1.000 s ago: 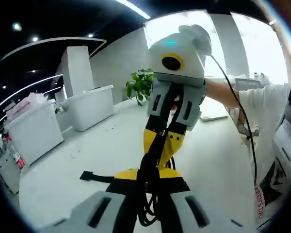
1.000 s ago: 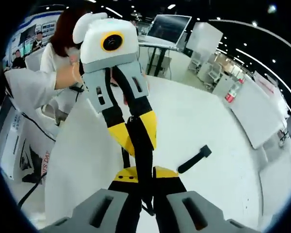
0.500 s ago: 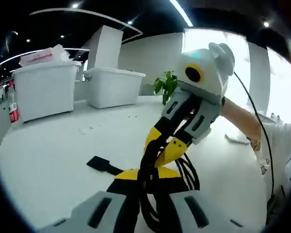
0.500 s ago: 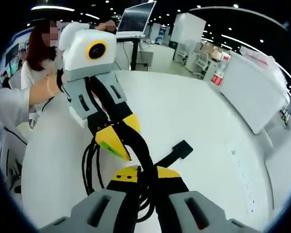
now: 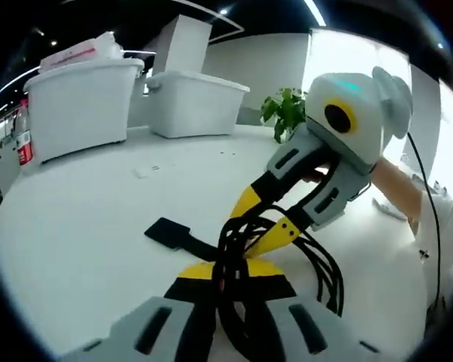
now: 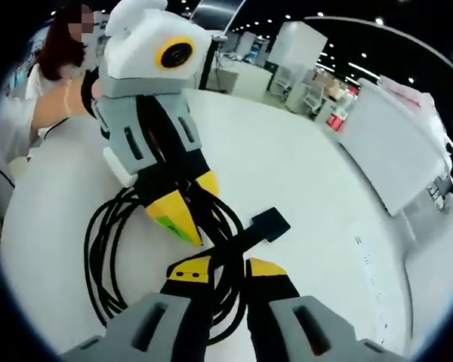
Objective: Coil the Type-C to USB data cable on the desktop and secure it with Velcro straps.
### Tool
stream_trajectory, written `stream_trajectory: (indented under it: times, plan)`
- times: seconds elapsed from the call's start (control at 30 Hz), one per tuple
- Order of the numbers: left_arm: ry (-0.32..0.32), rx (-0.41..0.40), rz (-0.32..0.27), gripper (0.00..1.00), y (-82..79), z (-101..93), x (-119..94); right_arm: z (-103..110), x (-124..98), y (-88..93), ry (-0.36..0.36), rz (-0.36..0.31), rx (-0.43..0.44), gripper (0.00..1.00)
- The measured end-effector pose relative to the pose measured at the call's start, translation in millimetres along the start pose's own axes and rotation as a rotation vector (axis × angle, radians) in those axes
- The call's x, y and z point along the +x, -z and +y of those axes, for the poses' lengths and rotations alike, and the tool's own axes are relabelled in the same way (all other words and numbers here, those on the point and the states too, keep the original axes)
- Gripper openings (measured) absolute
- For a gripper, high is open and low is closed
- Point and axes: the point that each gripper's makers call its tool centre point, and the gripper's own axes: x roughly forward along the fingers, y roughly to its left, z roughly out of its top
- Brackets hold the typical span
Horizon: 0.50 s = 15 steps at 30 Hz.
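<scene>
Two grippers meet over one bundle of black cable, low on the white bench [image 5: 75,226]. In the left gripper view, going left to right: two white storage bins [image 5: 79,105] stand along the far bench edge, well apart from the work, with wide bare bench surface between them and the cable. The Velcro strap [image 5: 170,234] lies flat on the bench, its square tab pointing left, its other end running in under the coils. The left gripper [image 5: 230,275] has its yellow-tipped jaws closed on the coiled data cable [image 5: 317,264], strands bunched between them. The right gripper [image 5: 268,222] comes in from the right, jaws pinched on the same bundle just above. Loops spill to the right of both, resting on the bench. A potted plant [image 5: 285,113] sits far back.

In the right gripper view, the cable [image 6: 109,249] fans out in loose loops at left, lying on the bench [image 6: 309,181]. The left gripper [image 6: 183,219] points down into the bundle; the right gripper [image 6: 226,268] clamps strands at bottom centre. The strap [image 6: 266,225] pokes out to the right, with open bench beyond it up to the rounded edge.
</scene>
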Motion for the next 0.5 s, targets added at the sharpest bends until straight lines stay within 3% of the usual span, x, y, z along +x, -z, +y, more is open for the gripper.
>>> stream_trajectory:
  times: [0.1,0.2,0.27,0.33,0.43,0.5]
  plan:
    - [-0.013,0.012,0.014,0.14,2.4,-0.7,0,-1,-8,-2.2,0.03,-0.022,-0.021,0.15]
    - [-0.027,0.021,0.031,0.14,4.8,-0.4,0,-9,-20,-12.1,0.074,-0.109,-0.072,0.15]
    - [-0.031,0.029,0.033,0.14,4.9,0.1,2,-2,-21,-16.6,0.045,-0.132,-0.081,0.16]
    - [-0.037,0.037,0.043,0.14,5.6,0.9,4,4,-17,-17.6,0.022,-0.109,-0.117,0.17]
    - [-0.041,0.044,0.056,0.15,6.7,1.6,6,-5,-2,-11.3,0.054,-0.023,-0.206,0.16]
    - [-0.047,0.051,0.071,0.15,8.9,1.8,5,-4,6,-12.1,0.053,-0.029,-0.216,0.13]
